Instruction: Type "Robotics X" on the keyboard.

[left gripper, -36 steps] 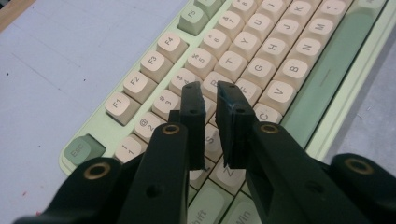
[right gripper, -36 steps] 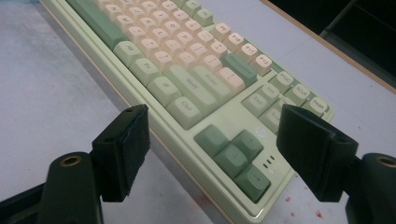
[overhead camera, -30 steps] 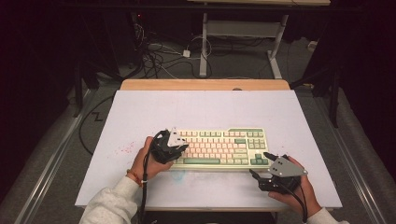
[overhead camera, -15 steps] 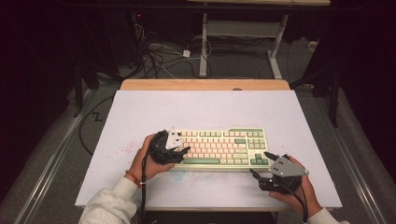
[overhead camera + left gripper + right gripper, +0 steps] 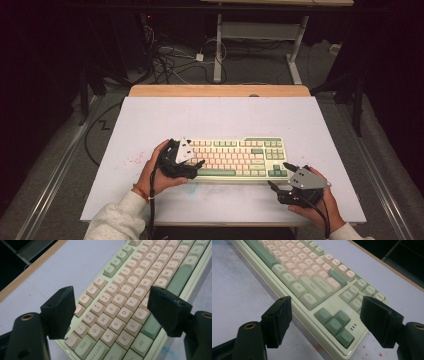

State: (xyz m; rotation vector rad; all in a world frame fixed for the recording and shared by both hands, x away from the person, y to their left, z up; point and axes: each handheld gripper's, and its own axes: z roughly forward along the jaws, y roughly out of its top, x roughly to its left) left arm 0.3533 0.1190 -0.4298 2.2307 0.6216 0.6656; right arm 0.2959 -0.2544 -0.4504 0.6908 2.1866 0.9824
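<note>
A pale green keyboard (image 5: 240, 155) with cream and green keys lies across the near middle of the white table top (image 5: 220, 115). My left gripper (image 5: 195, 156) is at its left end and points along it. In the left gripper view its jaws (image 5: 111, 293) have just been opening and stand wide apart over the keyboard (image 5: 130, 277), level with the letter keys, pads off it. My right gripper (image 5: 280, 175) sits off the keyboard's near right corner. Its jaws (image 5: 325, 301) are open, and the arrow-key corner of the keyboard (image 5: 312, 272) lies in front of them, apart from the pads.
A wooden strip (image 5: 220, 90) runs along the table's far edge. Behind it are a desk frame (image 5: 260, 45) and tangled cables (image 5: 170, 60) on the floor. Red specks (image 5: 131, 161) mark the mat left of the keyboard. The person's white sleeves come in at the bottom.
The left gripper's jaws have spread apart at the keyboard's left end. The right gripper and the keyboard have kept their place.
</note>
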